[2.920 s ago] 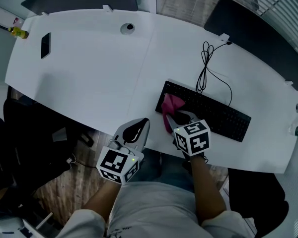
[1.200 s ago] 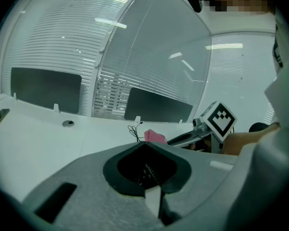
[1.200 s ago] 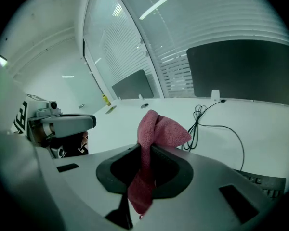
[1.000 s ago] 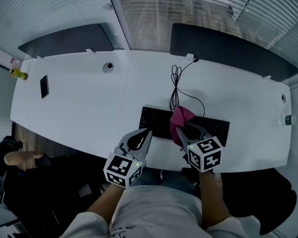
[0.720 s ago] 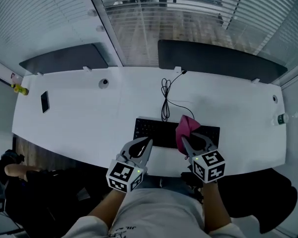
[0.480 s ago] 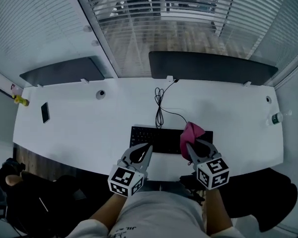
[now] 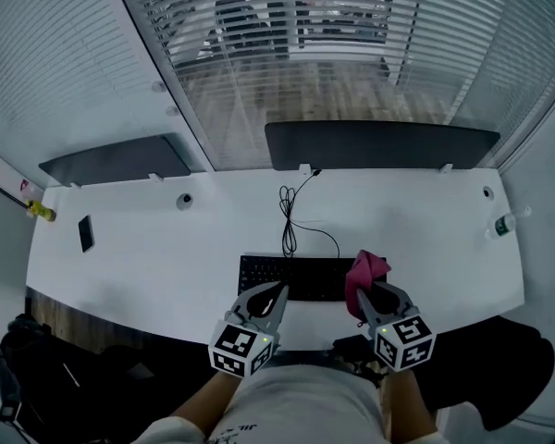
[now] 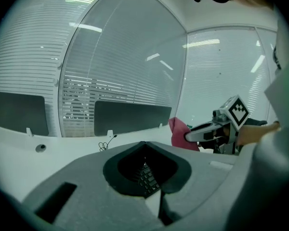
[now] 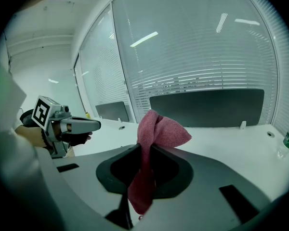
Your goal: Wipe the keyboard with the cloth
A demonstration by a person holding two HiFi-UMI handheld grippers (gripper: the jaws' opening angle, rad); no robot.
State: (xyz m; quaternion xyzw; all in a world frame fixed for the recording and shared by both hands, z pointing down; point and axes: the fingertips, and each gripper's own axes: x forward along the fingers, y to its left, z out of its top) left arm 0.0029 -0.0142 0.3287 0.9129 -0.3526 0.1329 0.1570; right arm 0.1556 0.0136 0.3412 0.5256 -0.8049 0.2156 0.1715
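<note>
A black keyboard (image 7: 291, 277) lies near the front edge of the white desk (image 7: 148, 257), its cable (image 7: 291, 222) looping toward the back. My right gripper (image 7: 370, 291) is shut on a pink cloth (image 7: 366, 269), which bunches up above the keyboard's right end. In the right gripper view the cloth (image 9: 152, 136) hangs pinched between the jaws of the right gripper (image 9: 143, 149). My left gripper (image 7: 274, 292) is shut with nothing in it, just in front of the keyboard's left half. Keys (image 8: 147, 177) show through the gap of the left gripper (image 8: 144, 144).
A phone (image 7: 86, 234) and a yellow item (image 7: 39, 212) lie at the desk's far left. A bottle (image 7: 500, 225) stands at the far right. A round grommet (image 7: 183, 200) sits at the back left. Dark partition panels (image 7: 379, 144) line the back edge, with blinds behind.
The right gripper has carried the pink cloth from the keyboard's left end along to its right end. The head view has pulled back and shows more of the room. The left gripper stayed in front.
</note>
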